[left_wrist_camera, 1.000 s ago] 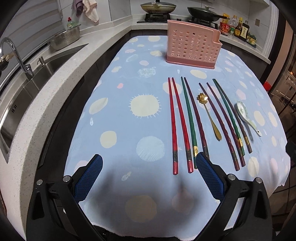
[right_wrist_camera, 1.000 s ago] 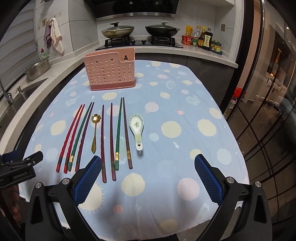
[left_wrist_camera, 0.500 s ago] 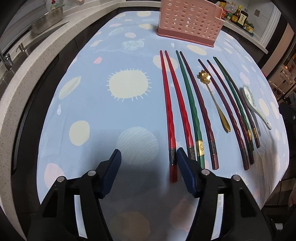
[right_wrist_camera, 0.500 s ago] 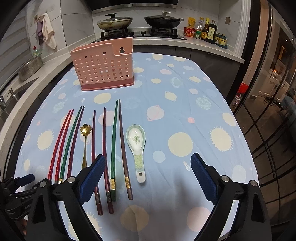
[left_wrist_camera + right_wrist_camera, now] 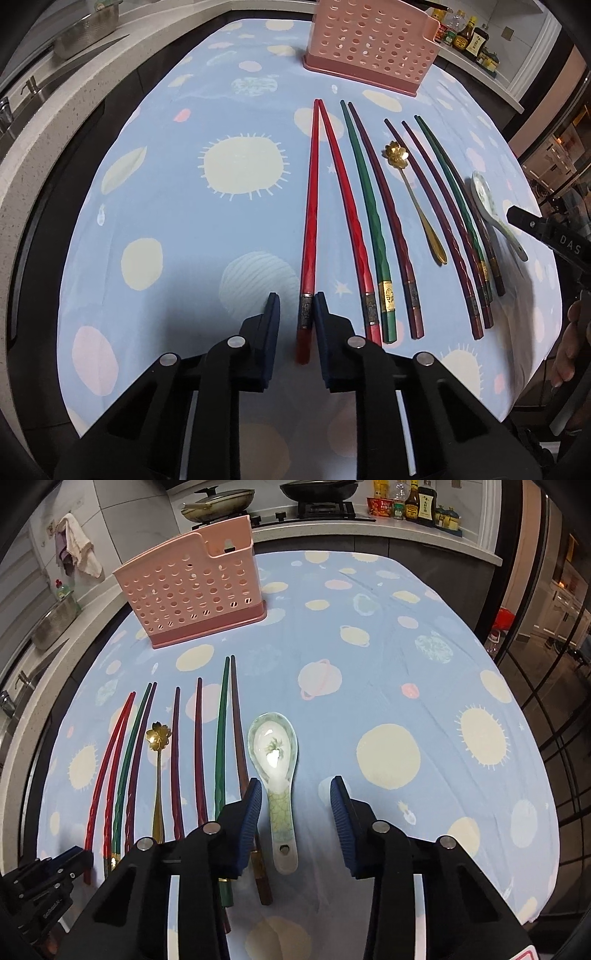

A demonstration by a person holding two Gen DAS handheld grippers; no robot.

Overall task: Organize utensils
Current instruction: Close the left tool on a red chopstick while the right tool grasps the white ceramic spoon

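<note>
nothing has gone into the pink holder (image 5: pixel 192 590) yet, as far as its perforated front shows: every utensil lies flat on the spotted blue tablecloth (image 5: pixel 388 686) in a row on the near side of the holder. counting along that row away from the sink side, there are two red chopsticks, a green and dark pair, a gold flower spoon (image 5: pixel 417 199), two more dark chopsticks, another green and dark pair, and last the ceramic spoon (image 5: pixel 275 771), the piece farthest along the row from the red ones. the left gripper (image 5: pixel 295 314) is closing around the handle end of the outermost red chopstick (image 5: pixel 309 229); one pad looks to touch it, the other has a gap, so it isn't clamped yet. the right gripper (image 5: pixel 295 801) is closing too, straddling the ceramic spoon's handle with clear gaps on both sides. i'd judge the task barely begun: two first pickups under way, and all eight chopsticks and both spoons left to carry to the holder.
</note>
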